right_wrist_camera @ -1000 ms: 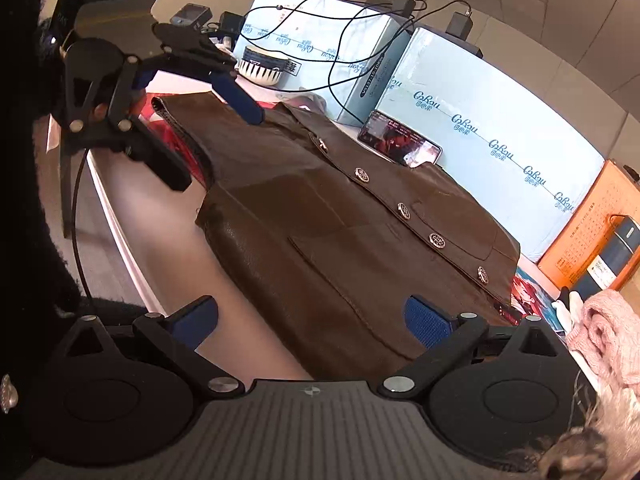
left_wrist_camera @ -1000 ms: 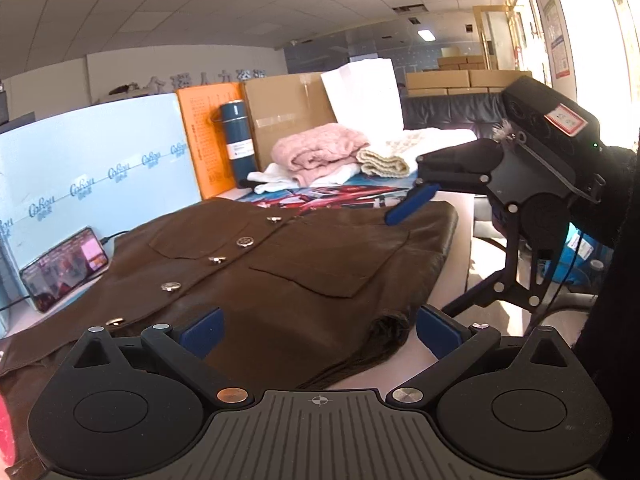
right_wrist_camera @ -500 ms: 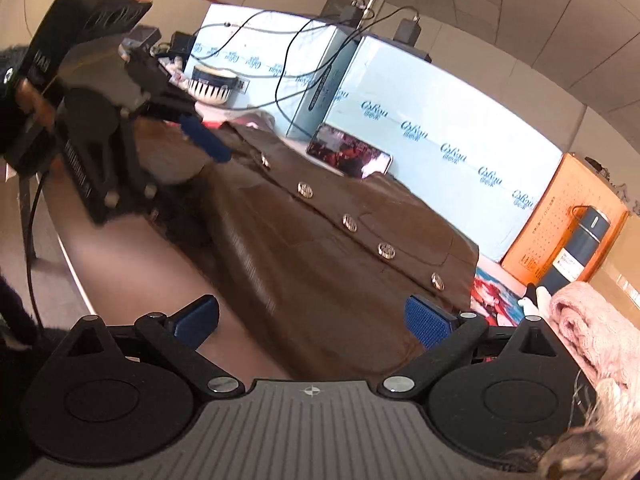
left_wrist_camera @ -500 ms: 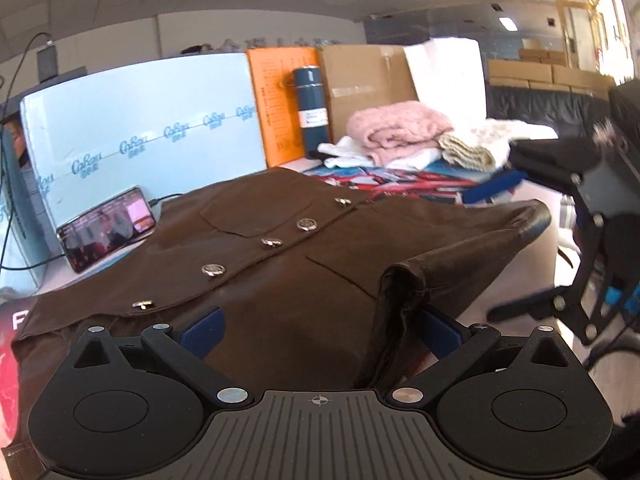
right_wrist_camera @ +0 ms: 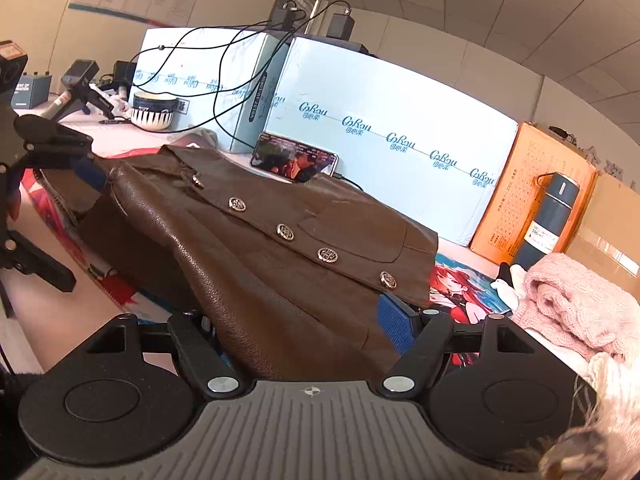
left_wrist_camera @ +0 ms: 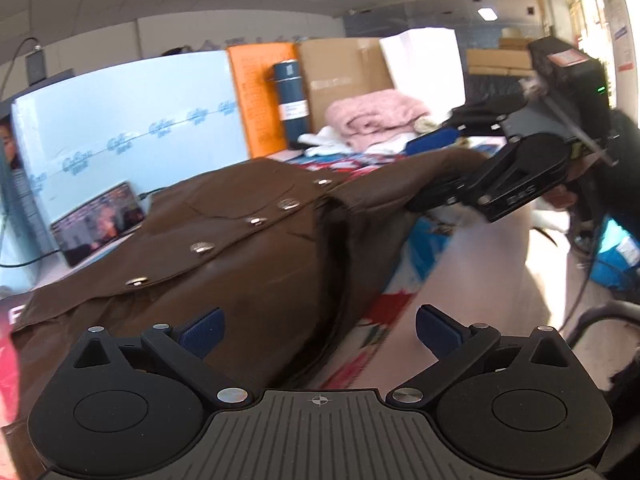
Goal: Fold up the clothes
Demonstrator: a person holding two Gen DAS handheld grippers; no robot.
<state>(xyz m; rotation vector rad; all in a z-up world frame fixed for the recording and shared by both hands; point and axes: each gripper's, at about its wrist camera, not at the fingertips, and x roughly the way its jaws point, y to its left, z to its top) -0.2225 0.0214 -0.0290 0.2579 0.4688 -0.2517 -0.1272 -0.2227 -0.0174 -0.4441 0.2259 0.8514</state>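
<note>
The brown jacket (right_wrist_camera: 256, 248) looks like grained leather with a soft shine and metal buttons (right_wrist_camera: 327, 255), the pink sweater (right_wrist_camera: 576, 304) is rough knit, the flask (right_wrist_camera: 548, 220) matt.

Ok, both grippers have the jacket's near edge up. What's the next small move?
Probably carry that edge further across and lay it down on the button row. The jacket's near side stands as a raised ridge at the left gripper and right gripper, with the printed mat bared beneath, so the fold isn't finished.
</note>
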